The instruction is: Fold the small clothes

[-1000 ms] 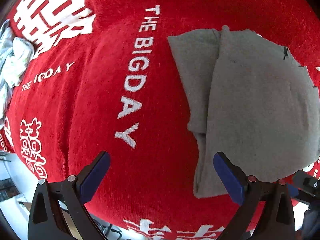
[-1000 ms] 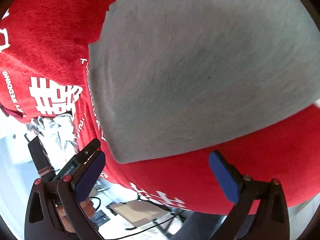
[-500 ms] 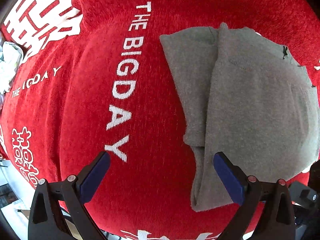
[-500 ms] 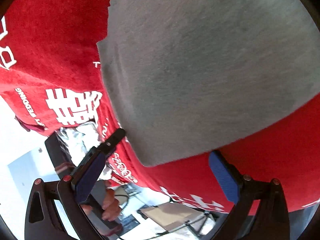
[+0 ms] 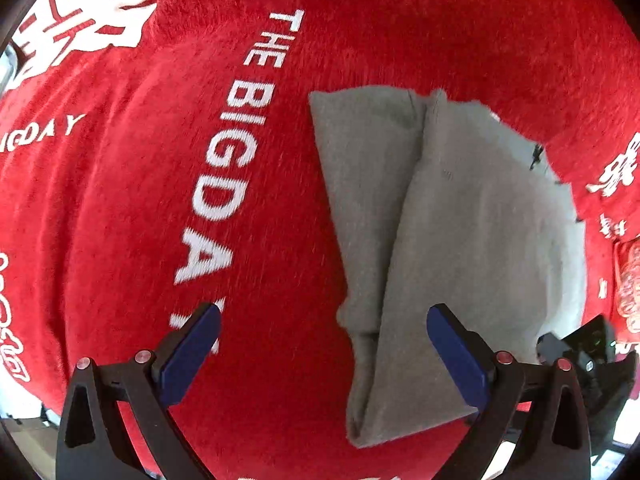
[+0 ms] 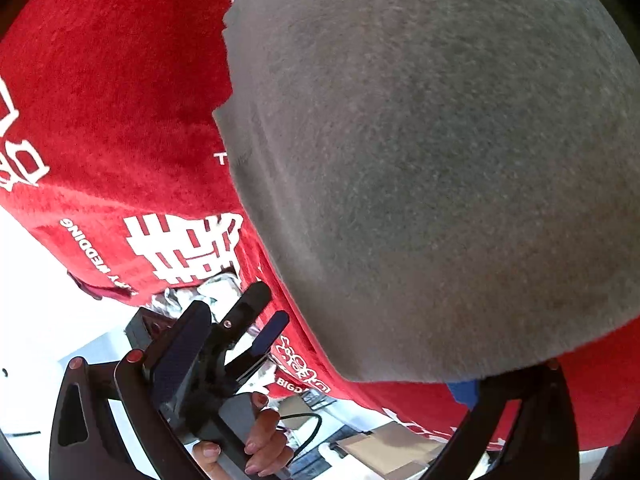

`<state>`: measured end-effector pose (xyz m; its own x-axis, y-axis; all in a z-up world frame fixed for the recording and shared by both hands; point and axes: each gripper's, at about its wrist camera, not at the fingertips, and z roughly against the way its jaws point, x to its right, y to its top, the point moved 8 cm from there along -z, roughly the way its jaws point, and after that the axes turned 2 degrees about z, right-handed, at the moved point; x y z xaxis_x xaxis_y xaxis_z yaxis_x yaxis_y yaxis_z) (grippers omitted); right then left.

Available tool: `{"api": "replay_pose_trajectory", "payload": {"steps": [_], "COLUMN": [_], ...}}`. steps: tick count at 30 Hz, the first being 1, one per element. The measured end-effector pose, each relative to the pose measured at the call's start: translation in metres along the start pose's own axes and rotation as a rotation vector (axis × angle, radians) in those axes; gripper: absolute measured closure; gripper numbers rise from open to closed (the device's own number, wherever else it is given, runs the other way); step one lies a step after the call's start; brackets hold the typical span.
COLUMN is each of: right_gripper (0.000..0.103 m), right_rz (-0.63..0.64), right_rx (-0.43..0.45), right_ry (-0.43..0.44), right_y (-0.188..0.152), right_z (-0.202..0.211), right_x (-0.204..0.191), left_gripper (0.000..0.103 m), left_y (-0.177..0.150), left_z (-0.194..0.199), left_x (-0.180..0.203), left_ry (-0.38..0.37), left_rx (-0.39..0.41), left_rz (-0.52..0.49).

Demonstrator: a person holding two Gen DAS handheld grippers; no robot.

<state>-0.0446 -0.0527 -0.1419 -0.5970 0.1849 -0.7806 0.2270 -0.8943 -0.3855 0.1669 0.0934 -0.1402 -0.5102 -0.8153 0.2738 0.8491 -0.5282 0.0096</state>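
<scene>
Left claw (image 5: 323, 344) spread wide, holding nothing, hovering over the red cloth (image 5: 132, 208); its right finger sits over the near edge of the grey garment (image 5: 472, 248), its left finger over bare cloth by the white lettering (image 5: 224, 168). Garment lies flat ahead and to the right of this claw, already doubled: a narrower flap shows along its left side with a long crease running away from the fingers. Probably the claw is lined up on that left edge to pick it up for another fold. Right claw (image 6: 320, 376) also spread and empty, very close above the garment, which fills most of its view; its right finger is partly hidden under the grey near edge, so that side may be sliding beneath the fabric to get a pinch. To its lower left, the other claw and the hand (image 6: 256, 436) gripping it. No grip yet on either side.
</scene>
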Motion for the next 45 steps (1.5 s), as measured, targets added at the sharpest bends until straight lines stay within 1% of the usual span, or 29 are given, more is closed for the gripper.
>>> {"api": "replay_pose_trajectory", "payload": {"steps": [2,3,4,5,6,7,8,11,15,20,23,26,28,30,31,32,33,34,35,36,37,38,39,40,42,44,45], "right_gripper": [0.003,0.013,0.024,0.054,0.081,0.092,0.094,0.094,0.094,0.094,0.094,0.094,0.094,0.094,0.094,0.094,0.094,0.09,0.088,0.084,0.081,0.062,0.038,0.03,0.028,0.03,0.039], "right_rz": [-0.009,-0.014,-0.024,-0.028,-0.035,-0.041,-0.042,0.0,0.103,0.184,0.207,0.206,0.216,0.243,0.267,0.282,0.305,0.32,0.332,0.345,0.36,0.373,0.389,0.415,0.474,0.524,0.538], "right_rx": [0.003,0.004,0.004,0.0,-0.007,-0.012,-0.012,-0.016,-0.018,-0.037,-0.05,-0.055,-0.057,-0.066,-0.079,-0.093,-0.119,-0.139,-0.164,-0.192,-0.229,-0.253,-0.266,-0.26,-0.222,-0.14,-0.11], "right_ry": [-0.002,-0.004,-0.014,-0.028,-0.051,-0.052,-0.048,-0.029,0.01,0.003,0.002,0.024,0.042,0.04,0.018,-0.006,-0.062,-0.111,-0.172,-0.232,-0.292,-0.339,-0.375,-0.396,-0.401,-0.419,-0.425], "right_y": [0.0,0.0,0.0,0.0,0.001,0.001,0.002,0.002,0.002,0.003,0.001,-0.001,-0.002,-0.003,-0.005,-0.007,-0.011,-0.013,-0.017,-0.02,-0.025,-0.028,-0.031,-0.031,-0.024,-0.007,0.0], "right_z": [0.001,0.001,0.002,0.003,0.003,0.003,0.003,0.006,0.02,0.027,0.028,0.027,0.03,0.032,0.032,0.031,0.029,0.028,0.028,0.03,0.034,0.04,0.049,0.061,0.084,0.102,0.107], "right_x": [0.001,0.001,0.003,0.006,0.011,0.014,0.014,0.004,-0.025,-0.044,-0.049,-0.053,-0.056,-0.059,-0.058,-0.055,-0.049,-0.043,-0.034,-0.026,-0.017,-0.012,-0.008,-0.009,-0.021,-0.036,-0.04], "left_gripper": [0.0,0.0,0.0,0.0,0.0,0.0,0.0,0.0,0.0,0.0,0.0,0.0,0.0,0.001,0.009,0.038,0.069,0.072,0.072,0.072,0.072,0.072,0.072,0.071,0.071,0.071,0.071], "left_y": [0.006,0.008,0.011,0.014,0.015,0.017,0.018,0.019,0.021,0.031,0.036,0.04,0.043,0.048,0.051,0.052,0.052,0.051,0.049,0.048,0.046,0.045,0.044,0.043,0.043,0.044,0.044], "left_z": [-0.001,-0.003,-0.005,-0.006,-0.007,-0.009,-0.011,-0.015,-0.022,-0.028,-0.029,-0.032,-0.036,-0.037,-0.037,-0.038,-0.04,-0.047,-0.049,-0.051,-0.051,-0.05,-0.049,-0.049,-0.05,-0.052,-0.052], "left_x": [0.001,0.001,0.002,0.003,0.005,0.006,0.007,0.016,0.029,0.048,0.061,0.074,0.088,0.1,0.107,0.111,0.112,0.113,0.112,0.111,0.11,0.11,0.11,0.11,0.109,0.109,0.11], "left_ry": [-0.049,-0.072,-0.094,-0.107,-0.122,-0.141,-0.153,-0.205,-0.282,-0.305,-0.326,-0.356,-0.406,-0.441,-0.44,-0.416,-0.377,-0.328,-0.315,-0.299,-0.272,-0.257,-0.248,-0.237,-0.225,-0.219,-0.214], "left_rx": [-0.012,-0.018,-0.024,-0.029,-0.034,-0.042,-0.048,-0.07,-0.114,-0.11,-0.114,-0.124,-0.138,-0.139,-0.128,-0.119,-0.121,-0.139,-0.143,-0.14,-0.131,-0.121,-0.113,-0.107,-0.105,-0.103,-0.095], "left_rz": [0.009,0.014,0.018,0.02,0.024,0.029,0.034,0.044,0.057,0.057,0.048,0.034,0.04,0.036,0.02,-0.005,-0.036,-0.056,-0.059,-0.066,-0.09,-0.107,-0.118,-0.124,-0.119,-0.113,-0.112]}}
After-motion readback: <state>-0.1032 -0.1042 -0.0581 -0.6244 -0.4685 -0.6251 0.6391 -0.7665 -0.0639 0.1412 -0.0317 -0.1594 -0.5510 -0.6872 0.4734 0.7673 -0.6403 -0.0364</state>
